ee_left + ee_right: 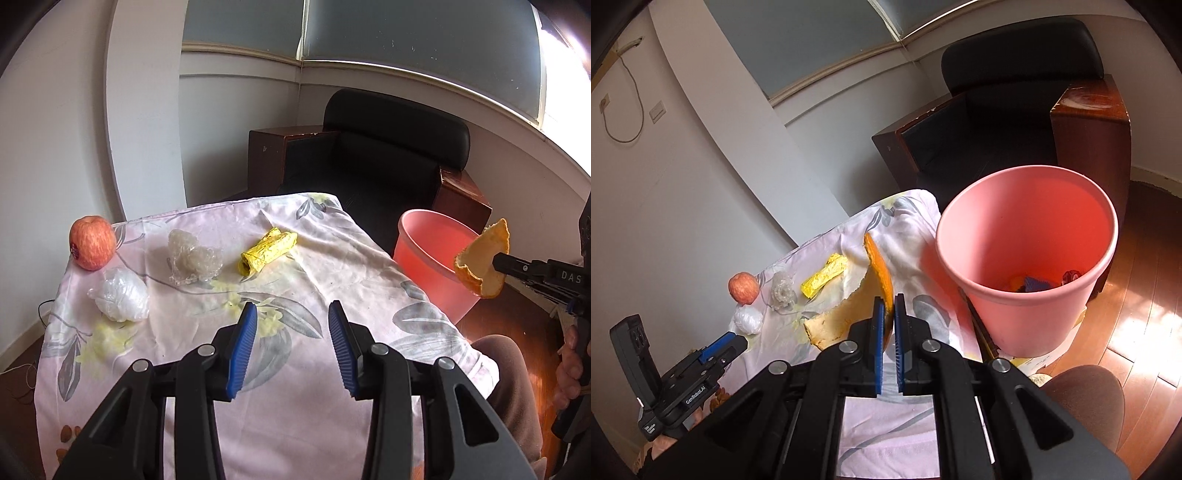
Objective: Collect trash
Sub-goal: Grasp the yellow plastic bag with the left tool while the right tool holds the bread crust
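My right gripper (889,300) is shut on an orange peel (849,295) and holds it in the air beside the rim of the pink bin (1027,258); the peel (482,258) and bin (428,251) also show in the left wrist view. My left gripper (291,314) is open and empty above the near part of the table. On the floral cloth (332,251) lie a yellow wrapper (267,251), a crumpled clear film (192,260) and a white plastic wad (120,299).
A red apple (92,242) sits at the table's far left corner. A black armchair (388,147) with wooden sides stands behind the table and bin. The bin holds some scraps at its bottom (1034,284). A knee (1086,395) shows at lower right.
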The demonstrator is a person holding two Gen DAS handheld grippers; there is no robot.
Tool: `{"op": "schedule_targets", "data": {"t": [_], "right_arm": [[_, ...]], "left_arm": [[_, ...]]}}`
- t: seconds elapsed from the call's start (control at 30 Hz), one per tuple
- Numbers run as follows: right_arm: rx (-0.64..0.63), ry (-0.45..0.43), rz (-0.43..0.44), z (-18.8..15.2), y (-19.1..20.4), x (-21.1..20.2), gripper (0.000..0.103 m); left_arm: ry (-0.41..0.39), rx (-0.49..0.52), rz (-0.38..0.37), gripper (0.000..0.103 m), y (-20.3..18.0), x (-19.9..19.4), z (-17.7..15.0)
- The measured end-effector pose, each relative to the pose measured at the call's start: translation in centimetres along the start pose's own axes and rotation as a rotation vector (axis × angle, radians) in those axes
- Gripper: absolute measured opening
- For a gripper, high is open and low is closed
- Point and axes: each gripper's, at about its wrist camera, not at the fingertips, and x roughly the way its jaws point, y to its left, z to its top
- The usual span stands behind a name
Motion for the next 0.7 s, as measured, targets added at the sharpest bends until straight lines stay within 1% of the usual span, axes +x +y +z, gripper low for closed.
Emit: {"op": "schedule_targets", "data": {"t": [0.17,0.37,0.47,0.6,0.7], "right_arm": [[0.012,-0.018,-0.036,0.7,-1.5,-0.1,0.006],[0.004,-0.006,-0.031,1.5,-2.0,0.6,0.006],[0.005,0.006,-0.017,1.6,-1.8,1.1,0.006],[0.03,0.034,0.024,1.5,-2.0,1.6,0.006],[0.017,0.04,0.025,1.4,-1.7,1.8,0.006]], "left_arm": [[0.043,0.044,-0.017,0.04,0.0,3.5,2.3],[0.087,0.069,0.048,0.04,0.4,8.5,4.8],[0.126,0.09,0.104,0.04,0.7,11.2,5.3],[0.171,0.105,0.142,0.04,1.3,14.3,5.6],[0.204,0.128,0.182,0.04,1.6,16.1,5.5]]}}
